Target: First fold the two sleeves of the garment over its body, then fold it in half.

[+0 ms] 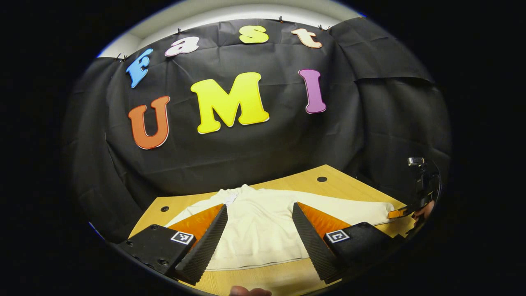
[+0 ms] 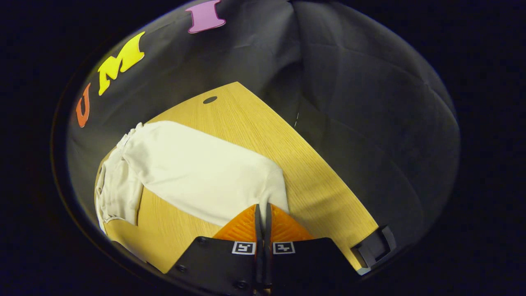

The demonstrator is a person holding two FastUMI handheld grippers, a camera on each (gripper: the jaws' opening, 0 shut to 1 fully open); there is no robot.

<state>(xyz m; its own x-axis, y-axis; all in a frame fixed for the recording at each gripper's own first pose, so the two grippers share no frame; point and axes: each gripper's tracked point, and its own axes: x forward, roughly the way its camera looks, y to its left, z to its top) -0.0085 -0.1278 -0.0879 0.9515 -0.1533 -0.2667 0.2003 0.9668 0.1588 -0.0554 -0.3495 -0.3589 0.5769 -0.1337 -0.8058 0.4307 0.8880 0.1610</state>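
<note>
Surface: pale wood surface (image 1: 349, 187) under black cloth walls, round hole near the far edge.
Garment: cream long-sleeved garment (image 1: 263, 226) spread flat, collar toward the far wall, hem toward the near edge.
Right sleeve: sleeve (image 2: 197, 172) stretched straight out from the body, long axis running from shoulder at the far left of the right gripper view down to the cuff just ahead of the fingers.
Right gripper: right gripper (image 2: 262, 213) with fingers pressed together at the cuff end; whether cloth sits pinched between them, cannot tell.
Left gripper: left gripper (image 1: 259, 218) held above the garment's body, fingers spread wide, nothing between them.
Other gripper seen afar: at the right edge of the left gripper view, at the sleeve's cuff, with part of a hand behind it.
Key relation: body lies along the sleeve's axis from the cuff, so the fold likely carries the cuff back over it.
Nearer gripper: right, already at the cuff.
Stage: judged as first sleeve fold, not yet made.
</note>
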